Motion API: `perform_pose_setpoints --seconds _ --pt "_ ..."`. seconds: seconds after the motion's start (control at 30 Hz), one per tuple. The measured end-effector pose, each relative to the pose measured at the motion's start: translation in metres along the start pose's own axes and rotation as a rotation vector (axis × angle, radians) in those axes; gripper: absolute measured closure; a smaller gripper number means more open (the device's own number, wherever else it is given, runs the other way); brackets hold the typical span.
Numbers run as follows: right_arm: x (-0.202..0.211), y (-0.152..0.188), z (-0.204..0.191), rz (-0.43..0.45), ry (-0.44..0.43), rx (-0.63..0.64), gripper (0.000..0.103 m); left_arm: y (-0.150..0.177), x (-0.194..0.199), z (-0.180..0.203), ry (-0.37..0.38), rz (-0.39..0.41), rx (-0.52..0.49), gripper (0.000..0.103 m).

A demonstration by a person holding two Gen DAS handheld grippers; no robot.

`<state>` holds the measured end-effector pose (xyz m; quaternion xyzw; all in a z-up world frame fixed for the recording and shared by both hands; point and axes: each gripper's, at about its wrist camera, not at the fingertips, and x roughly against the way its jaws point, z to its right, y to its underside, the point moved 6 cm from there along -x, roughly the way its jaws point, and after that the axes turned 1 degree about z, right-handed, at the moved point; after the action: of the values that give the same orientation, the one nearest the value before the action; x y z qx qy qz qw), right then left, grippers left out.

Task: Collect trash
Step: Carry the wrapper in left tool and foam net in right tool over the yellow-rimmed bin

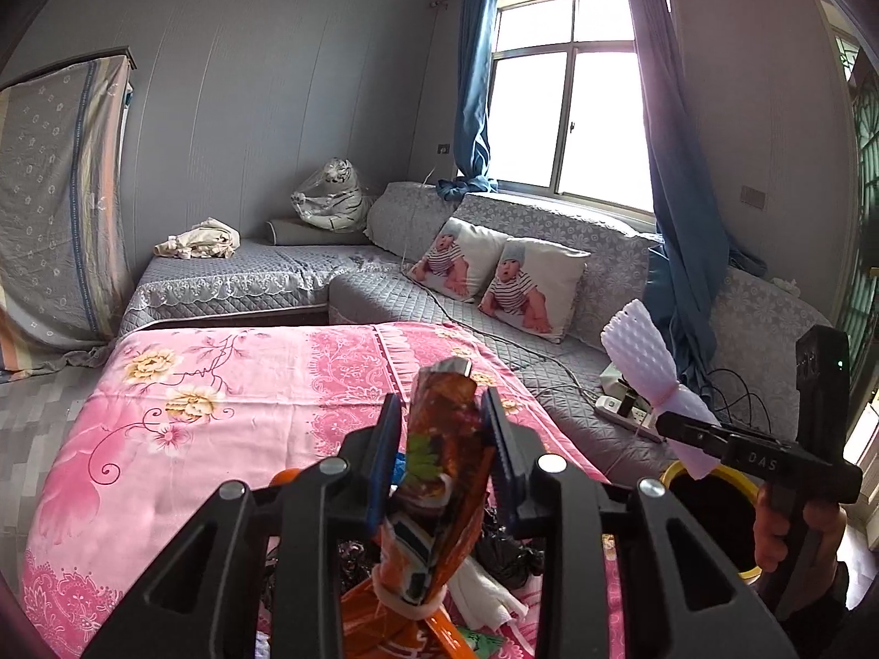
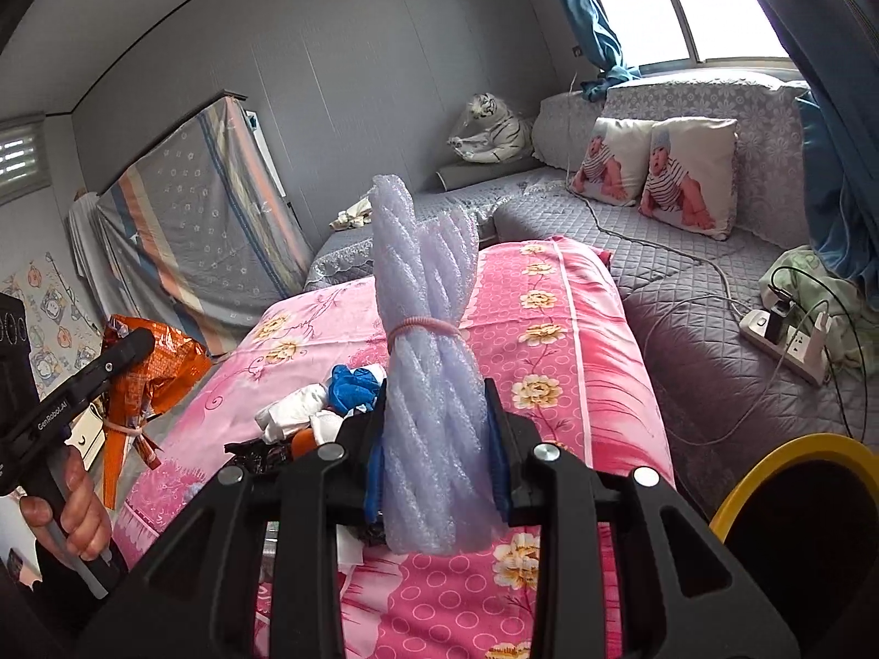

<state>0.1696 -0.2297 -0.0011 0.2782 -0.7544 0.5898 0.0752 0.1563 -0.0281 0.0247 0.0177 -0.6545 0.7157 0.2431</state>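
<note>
My left gripper (image 1: 442,412) is shut on an orange snack wrapper (image 1: 445,472) tied with a band, held upright above the pink bed cover (image 1: 220,412). In the right wrist view this gripper (image 2: 132,346) and wrapper (image 2: 165,368) hang at the left, with a hand on the grip. My right gripper (image 2: 434,401) is shut on a banded bundle of pale foam netting (image 2: 423,285), also upright. More trash (image 2: 329,401), blue, white and black, lies on the cover below. A yellow-rimmed bin (image 2: 796,450) stands at the lower right, under the right gripper (image 1: 676,428) and its foam netting (image 1: 643,351) in the left wrist view.
A grey quilted corner sofa (image 1: 549,340) runs behind and to the right, with two printed cushions (image 1: 494,274). A power strip (image 2: 780,340) with cables lies on the sofa seat near the bin. A covered mattress (image 1: 55,192) leans on the left wall. Blue curtains (image 1: 676,192) hang by the window.
</note>
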Motion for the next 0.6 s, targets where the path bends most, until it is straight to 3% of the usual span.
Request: perform_pose_setpoints --seconds 0.6 --pt "0.031 0.006 0.074 0.046 0.127 -0.129 0.075 0.013 -0.064 0.067 0.129 -0.124 -0.055 0.080"
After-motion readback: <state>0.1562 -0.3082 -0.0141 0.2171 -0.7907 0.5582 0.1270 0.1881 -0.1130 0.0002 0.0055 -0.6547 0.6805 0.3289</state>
